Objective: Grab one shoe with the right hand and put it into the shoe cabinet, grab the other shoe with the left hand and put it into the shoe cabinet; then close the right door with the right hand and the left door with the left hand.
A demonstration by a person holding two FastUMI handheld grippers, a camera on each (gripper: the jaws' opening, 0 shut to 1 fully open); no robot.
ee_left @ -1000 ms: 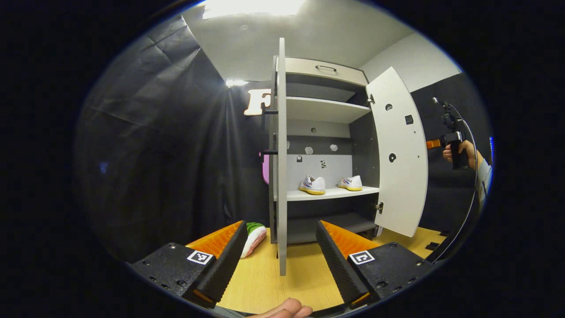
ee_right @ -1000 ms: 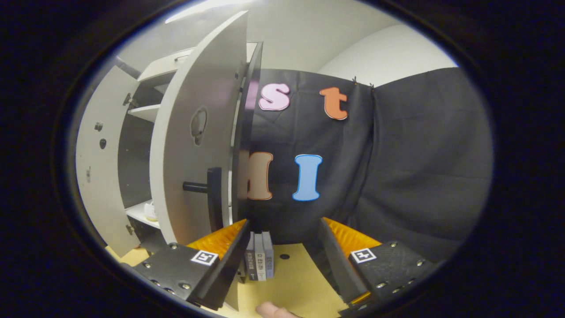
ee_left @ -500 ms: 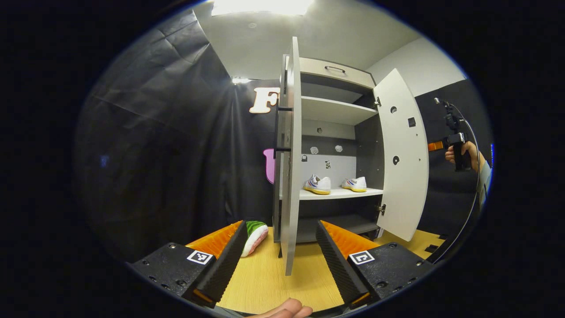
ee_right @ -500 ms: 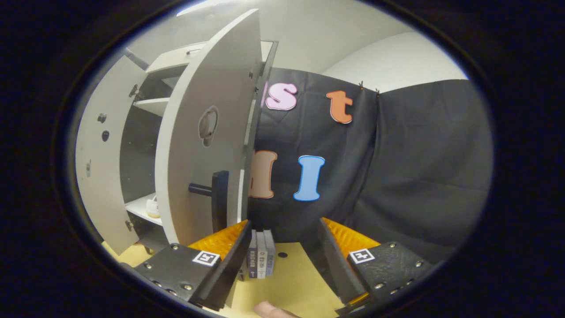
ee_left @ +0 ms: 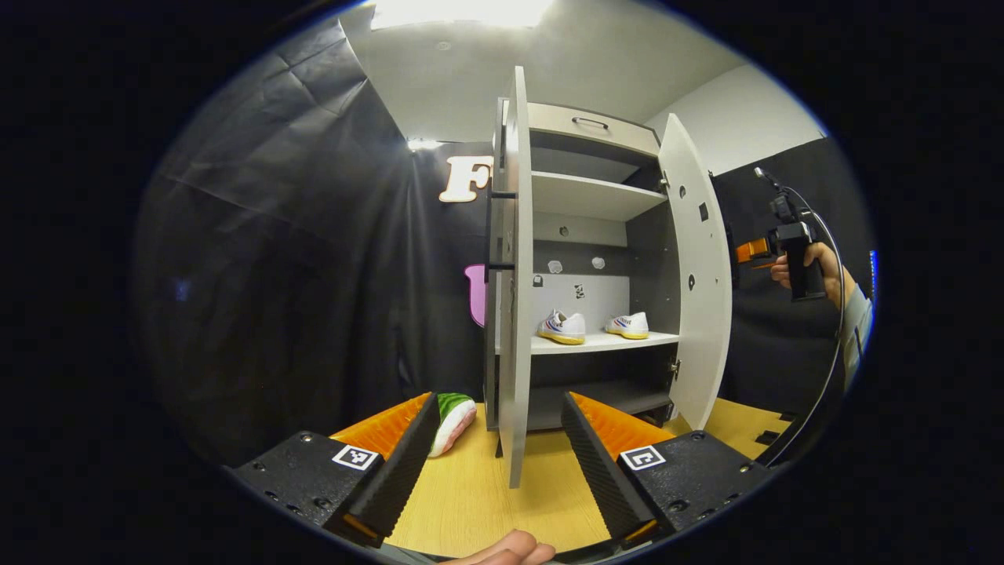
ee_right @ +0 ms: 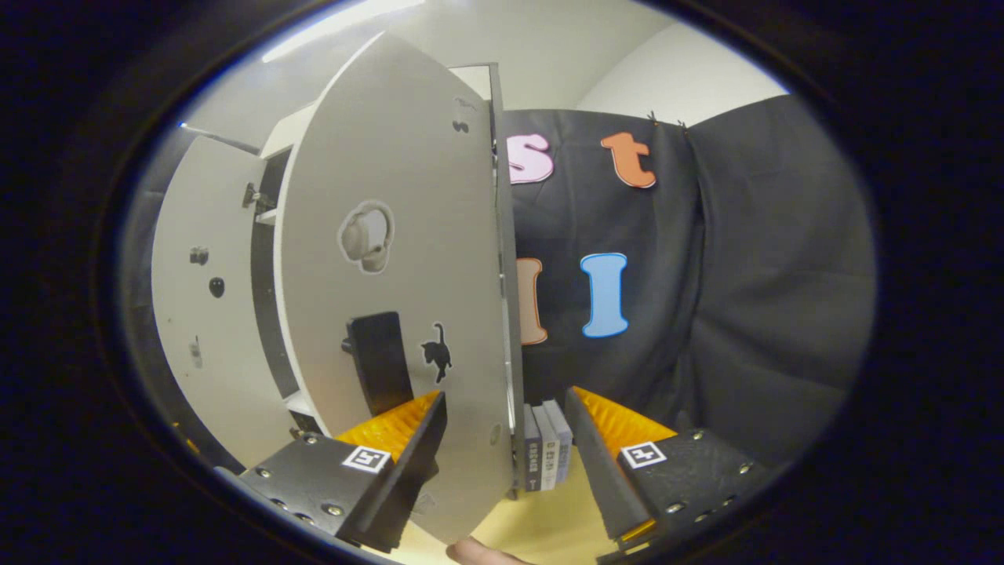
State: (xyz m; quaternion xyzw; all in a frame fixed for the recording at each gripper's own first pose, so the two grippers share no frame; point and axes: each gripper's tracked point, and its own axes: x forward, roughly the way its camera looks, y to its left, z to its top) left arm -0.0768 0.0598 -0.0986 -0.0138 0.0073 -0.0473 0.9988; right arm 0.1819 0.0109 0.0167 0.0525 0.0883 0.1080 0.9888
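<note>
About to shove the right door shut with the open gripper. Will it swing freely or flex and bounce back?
The right door is a flat rigid panel, so it probably won't flex. It hangs on small hinges, so it likely swings easily; a hard shove may rebound. Its painted face looks smooth, so the right gripper could slide; press near the handle.

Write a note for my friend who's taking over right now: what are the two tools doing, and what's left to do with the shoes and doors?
Left tool: open, holding nothing, pointed at the edge of the left door, which stands wide open.
Right tool: open, holding nothing, right up at the outer face of the right door, beside its black handle. That door is partly swung toward shut.
Shoes: both white shoes sit side by side on the cabinet's middle shelf.
Done: both shoes put away.
Left: finish closing the right door with the right tool, then close the left door with the left tool.
</note>
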